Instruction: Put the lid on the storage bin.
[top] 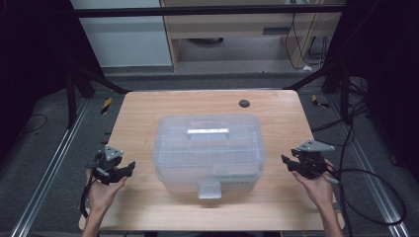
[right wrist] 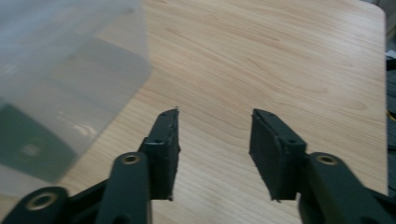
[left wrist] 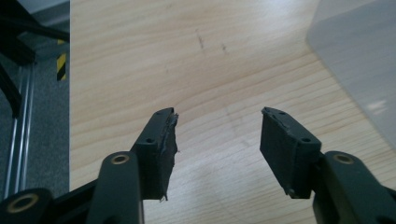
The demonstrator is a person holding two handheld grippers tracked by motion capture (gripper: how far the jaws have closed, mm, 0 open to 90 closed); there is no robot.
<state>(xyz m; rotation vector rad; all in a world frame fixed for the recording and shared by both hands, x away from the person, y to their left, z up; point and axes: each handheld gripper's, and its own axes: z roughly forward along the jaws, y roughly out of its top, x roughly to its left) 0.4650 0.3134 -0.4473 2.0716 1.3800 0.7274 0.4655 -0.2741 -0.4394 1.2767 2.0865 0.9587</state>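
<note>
A clear plastic storage box (top: 209, 148) with a lid, a top handle (top: 207, 132) and a front latch (top: 209, 189) stands in the middle of the wooden table (top: 143, 113). My left gripper (top: 129, 168) hovers to the left of the box, open, with only bare wood between its pads (left wrist: 166, 140). The box's corner (left wrist: 359, 60) shows at the upper right of the left gripper view. My right gripper (top: 287, 162) sits to the right of the box, open and empty (right wrist: 215, 154). The box's side wall (right wrist: 60, 84) is at the left in the right gripper view.
A small black round cap (top: 244, 103) lies in the tabletop near the far edge. Metal rails (top: 44, 173) run along the floor on both sides. Cables (top: 365, 187) trail to the right of the table. Dark frame legs (top: 94, 81) stand at the far corners.
</note>
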